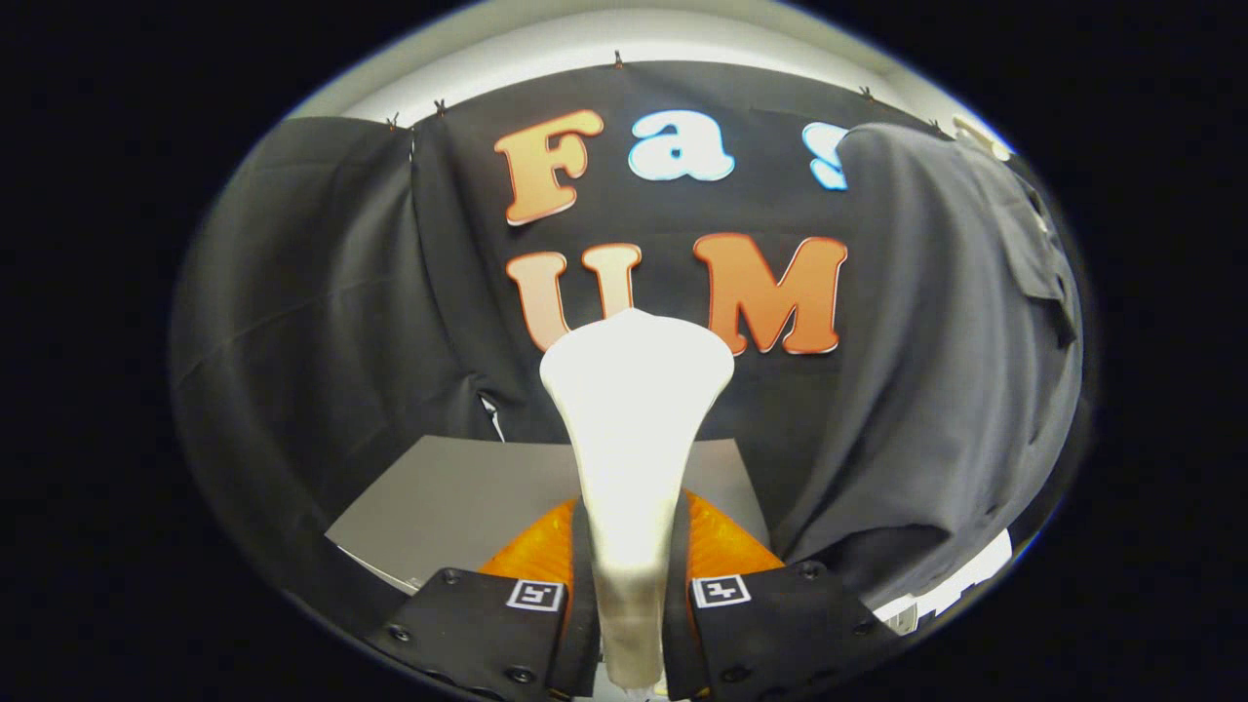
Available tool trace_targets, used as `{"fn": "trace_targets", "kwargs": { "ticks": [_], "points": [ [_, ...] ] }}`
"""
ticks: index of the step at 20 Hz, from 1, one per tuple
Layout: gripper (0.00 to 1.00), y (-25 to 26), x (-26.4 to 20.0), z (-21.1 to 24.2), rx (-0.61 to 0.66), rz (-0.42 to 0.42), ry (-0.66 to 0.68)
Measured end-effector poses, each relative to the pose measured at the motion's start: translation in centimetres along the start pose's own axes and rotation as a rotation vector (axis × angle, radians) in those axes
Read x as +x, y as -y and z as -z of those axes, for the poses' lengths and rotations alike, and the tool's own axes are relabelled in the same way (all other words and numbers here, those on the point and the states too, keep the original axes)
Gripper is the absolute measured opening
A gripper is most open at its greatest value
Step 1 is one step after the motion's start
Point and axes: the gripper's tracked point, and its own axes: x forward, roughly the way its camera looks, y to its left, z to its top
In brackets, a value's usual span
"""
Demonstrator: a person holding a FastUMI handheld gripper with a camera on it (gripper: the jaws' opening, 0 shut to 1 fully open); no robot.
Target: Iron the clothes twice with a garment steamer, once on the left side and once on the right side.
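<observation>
Gripping the white garment steamer (632, 429) by its narrow handle, the gripper (629, 595) sits at the bottom centre of the frame with both fingers pressed against the handle's sides. The steamer rises from between them to a broad, flared head at mid-frame, pointing at the booth's black wall. Off to the right of the frame hangs the dark grey garment (946, 370), its cloth falling in loose folds, well apart from the steamer head. A grey tabletop (458, 497) lies below, left of the handle.

By its look the steamer is a rigid, smooth plastic body, likely top-heavy at the head, so the slim neck is the sensible hold, clamped firmly so it does not twist. The garment looks soft and limp; it will probably give and sway under the head, so light, steady passes suit it.
</observation>
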Motion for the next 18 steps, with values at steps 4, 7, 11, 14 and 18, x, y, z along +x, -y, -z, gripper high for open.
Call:
{"fn": "trace_targets", "kwargs": {
  "ticks": [4,7,11,14,18],
  "points": [
    [0.34,2.2,-6.7,-3.2,0.000,0.021,0.135],
    [0.34,5.4,-11.2,-5.4,-0.003,0.071,0.217],
    [0.33,11.9,-15.5,-7.3,0.015,0.173,0.294],
    [0.33,16.2,-16.7,-8.4,0.030,0.223,0.324],
    [0.33,20.2,-16.4,-9.2,0.033,0.244,0.340]
  ]
}}
